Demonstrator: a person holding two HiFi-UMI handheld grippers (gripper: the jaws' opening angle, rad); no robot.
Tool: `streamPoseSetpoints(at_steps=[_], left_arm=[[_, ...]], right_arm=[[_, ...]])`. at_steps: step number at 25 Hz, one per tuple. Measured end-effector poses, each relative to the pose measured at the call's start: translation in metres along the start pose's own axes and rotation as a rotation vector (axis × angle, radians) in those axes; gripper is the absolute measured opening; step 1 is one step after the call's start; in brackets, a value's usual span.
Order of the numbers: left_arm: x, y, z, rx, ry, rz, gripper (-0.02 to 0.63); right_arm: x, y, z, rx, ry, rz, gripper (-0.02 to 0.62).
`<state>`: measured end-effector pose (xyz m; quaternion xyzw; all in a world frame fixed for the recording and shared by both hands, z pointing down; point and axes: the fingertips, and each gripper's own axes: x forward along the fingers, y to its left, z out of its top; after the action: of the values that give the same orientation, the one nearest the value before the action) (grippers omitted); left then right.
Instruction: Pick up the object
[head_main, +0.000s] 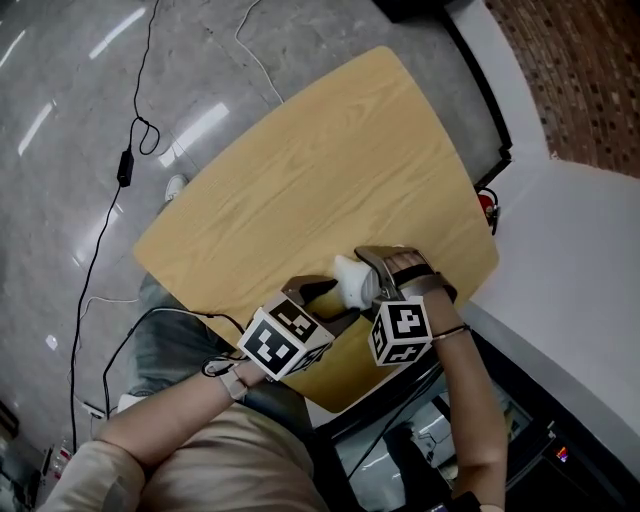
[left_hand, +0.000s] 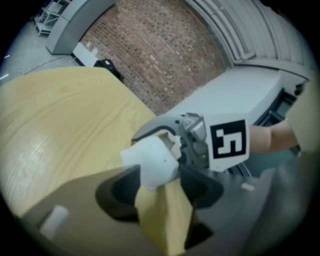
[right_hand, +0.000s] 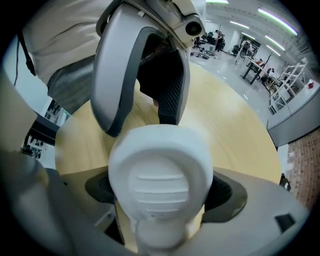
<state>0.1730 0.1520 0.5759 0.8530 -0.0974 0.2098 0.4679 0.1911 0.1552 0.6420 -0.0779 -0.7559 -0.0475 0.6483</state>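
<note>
White plastic object (head_main: 352, 280) sits on the counter (head_main: 320, 170); right gripper (head_main: 378, 268) spread wide around it, left gripper (head_main: 318, 292) parted at its end.

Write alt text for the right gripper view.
A white, rounded object with raised ribs fills the gap between the jaws of the right tongs, over a light wooden table. The left tongs reach in behind it, jaws apart.
</note>
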Motion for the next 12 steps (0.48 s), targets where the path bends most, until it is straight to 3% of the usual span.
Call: streamPoseSetpoints(at_steps=[3, 5, 9, 12], left_arm=[[-0.007, -0.008, -0.002, 0.019, -0.001, -0.027, 0.239], [-0.018, -0.011, 0.0, 0.024, -0.024, -0.052, 0.239], [-0.051, -0.007, 0.009, 0.016, -0.076, -0.109, 0.239], [-0.072, 0.0, 0.03, 0.003, -0.126, -0.143, 0.239]], right_arm=[[-0.002, 0.002, 0.004, 0.032, -0.038, -0.005, 0.456], [-0.009, -0.005, 0.014, 0.129, -0.116, -0.019, 0.457], [-0.04, -0.028, 0.032, 0.395, -0.353, -0.072, 0.456], [-0.071, -0.037, 0.048, 0.477, -0.549, -0.125, 0.456]])
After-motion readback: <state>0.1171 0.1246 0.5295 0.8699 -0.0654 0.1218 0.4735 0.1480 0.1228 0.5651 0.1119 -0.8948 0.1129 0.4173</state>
